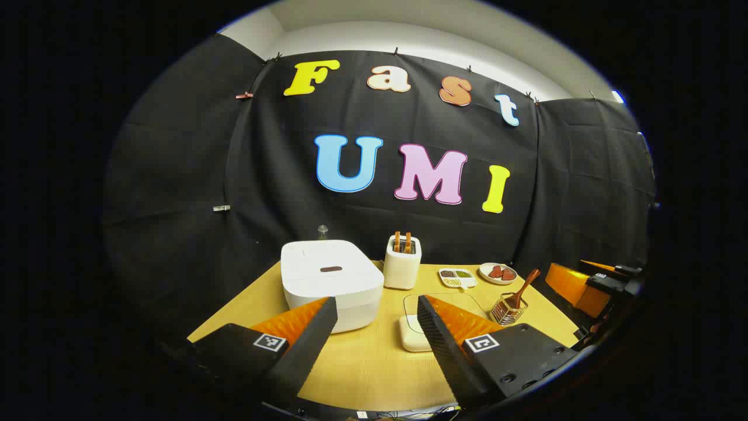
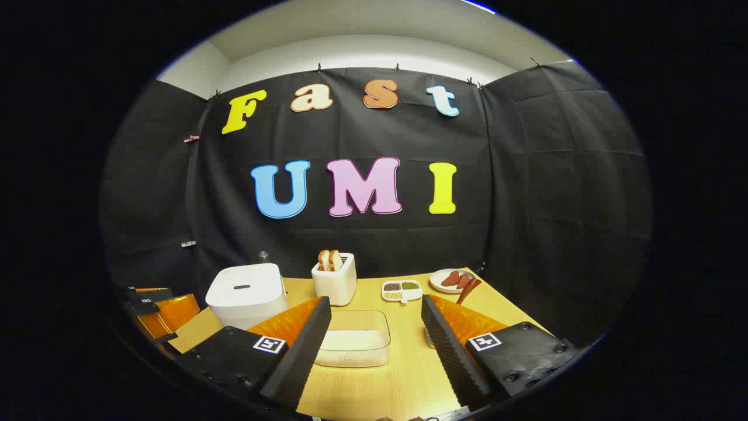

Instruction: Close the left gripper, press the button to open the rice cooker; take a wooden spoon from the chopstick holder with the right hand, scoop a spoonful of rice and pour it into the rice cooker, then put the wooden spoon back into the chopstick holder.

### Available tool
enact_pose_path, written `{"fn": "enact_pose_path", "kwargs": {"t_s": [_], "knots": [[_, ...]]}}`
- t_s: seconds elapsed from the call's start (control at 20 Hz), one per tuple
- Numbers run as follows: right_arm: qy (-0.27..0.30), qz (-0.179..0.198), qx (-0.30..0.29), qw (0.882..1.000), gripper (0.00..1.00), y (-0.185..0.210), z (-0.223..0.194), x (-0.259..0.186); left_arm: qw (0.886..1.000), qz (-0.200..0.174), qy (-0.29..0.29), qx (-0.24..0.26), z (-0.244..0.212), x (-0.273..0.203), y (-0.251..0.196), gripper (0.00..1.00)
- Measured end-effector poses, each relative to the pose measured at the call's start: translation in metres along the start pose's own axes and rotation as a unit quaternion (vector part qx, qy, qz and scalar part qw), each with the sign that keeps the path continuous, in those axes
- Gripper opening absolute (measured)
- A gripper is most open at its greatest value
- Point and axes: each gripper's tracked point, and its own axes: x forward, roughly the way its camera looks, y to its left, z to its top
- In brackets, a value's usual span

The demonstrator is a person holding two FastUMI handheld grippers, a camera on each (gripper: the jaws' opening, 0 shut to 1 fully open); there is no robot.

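Note:
A white rice cooker point(image 1: 330, 280) with its lid down sits at the table's left; its dark button point(image 1: 331, 269) is on top. My left gripper point(image 1: 377, 318) hovers open in front of it, nothing between the fingers. The wooden spoon point(image 1: 524, 287) leans in a wire chopstick holder point(image 1: 508, 310) at the right. A clear container of rice point(image 2: 353, 339) stands mid-table, right ahead of my right gripper point(image 2: 376, 321), which is open and empty. In the right gripper view the cooker point(image 2: 245, 292) is at the left and the spoon's handle point(image 2: 469, 290) pokes up behind the right finger.
A white toaster point(image 1: 402, 261) with bread slices stands behind the cooker. A small divided dish point(image 1: 457, 276) and a plate of red pieces point(image 1: 498, 272) lie at the back right. The other gripper's orange body point(image 1: 578, 283) shows at the right edge, and likewise point(image 2: 158, 310) at the left.

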Motion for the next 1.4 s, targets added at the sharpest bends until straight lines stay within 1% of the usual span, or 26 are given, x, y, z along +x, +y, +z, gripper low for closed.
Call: {"fn": "enact_pose_path", "kwargs": {"t_s": [0.3,0.65,0.9,1.15,1.4], "knots": [[-0.006,0.001,0.0,1.0,0.97,0.0,-0.001,-0.006,1.0,0.002,0.007,-0.02,-0.007,-0.002,0.002,0.95],[0.003,-0.009,-0.002,1.0,0.97,-0.008,-0.009,-0.012,1.0,-0.004,0.016,-0.022,-0.016,-0.005,-0.001,0.95],[0.007,-0.019,0.005,1.0,0.97,-0.018,-0.012,-0.014,1.0,-0.005,0.02,-0.014,-0.017,-0.003,-0.001,0.95],[0.006,-0.037,0.002,0.999,0.97,-0.033,-0.015,-0.012,1.0,-0.007,0.011,-0.017,-0.002,0.012,0.009,0.95],[-0.009,-0.057,0.006,0.998,0.97,-0.045,-0.004,-0.007,1.0,0.008,-0.003,-0.01,0.032,0.052,0.034,0.95]]}}
